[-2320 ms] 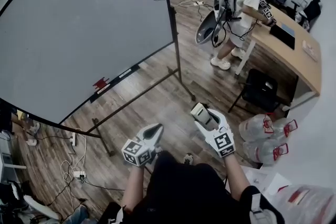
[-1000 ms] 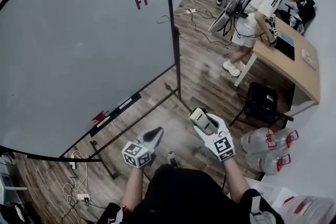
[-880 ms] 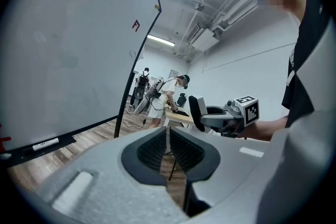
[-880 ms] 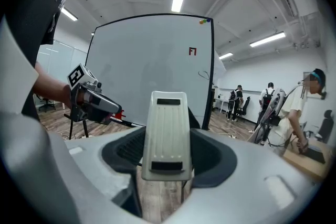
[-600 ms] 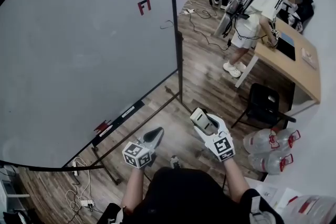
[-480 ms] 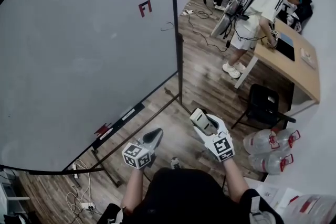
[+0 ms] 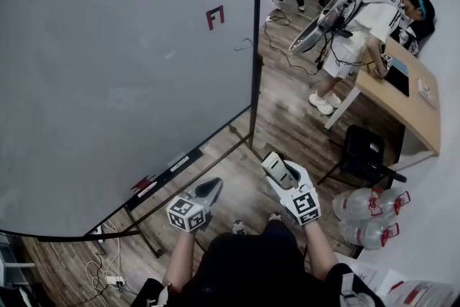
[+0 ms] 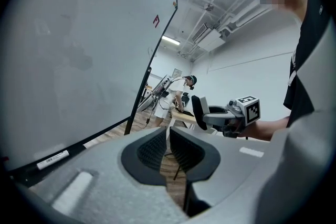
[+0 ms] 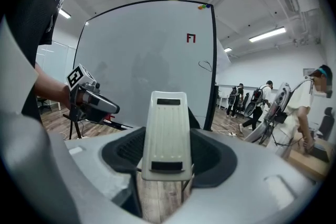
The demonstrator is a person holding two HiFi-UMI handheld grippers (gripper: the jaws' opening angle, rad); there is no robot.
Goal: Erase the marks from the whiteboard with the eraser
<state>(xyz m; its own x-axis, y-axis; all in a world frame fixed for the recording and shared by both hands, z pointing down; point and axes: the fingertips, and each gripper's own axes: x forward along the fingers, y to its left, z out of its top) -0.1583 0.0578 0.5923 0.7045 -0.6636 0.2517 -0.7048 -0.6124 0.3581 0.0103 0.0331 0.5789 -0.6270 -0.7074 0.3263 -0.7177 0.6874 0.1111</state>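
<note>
Wood floor [image 7: 287, 118] all round, and the whiteboard [image 7: 108, 83] filled the upper left of the head view, with a red mark [image 7: 214, 16] and a thin squiggle [image 7: 243, 48] near its right edge. Right gripper [image 9: 167, 153] was clamped on the eraser [image 9: 167, 128], low centre, well short of the board. Left gripper [image 8: 168, 147] was nearly closed, holding nothing. Eraser looked like light, stiff plastic, so pinching its long sides mid-body seemed right

Person wears black short-sleeved top [image 7: 248, 266]. Left gripper [image 7: 210, 187], right gripper [image 7: 282, 172]: pale grey moulded shells, black ribbed jaw pads. Left cube [image 7: 185, 214], right cube [image 7: 306, 203]: white, black square markers.
</note>
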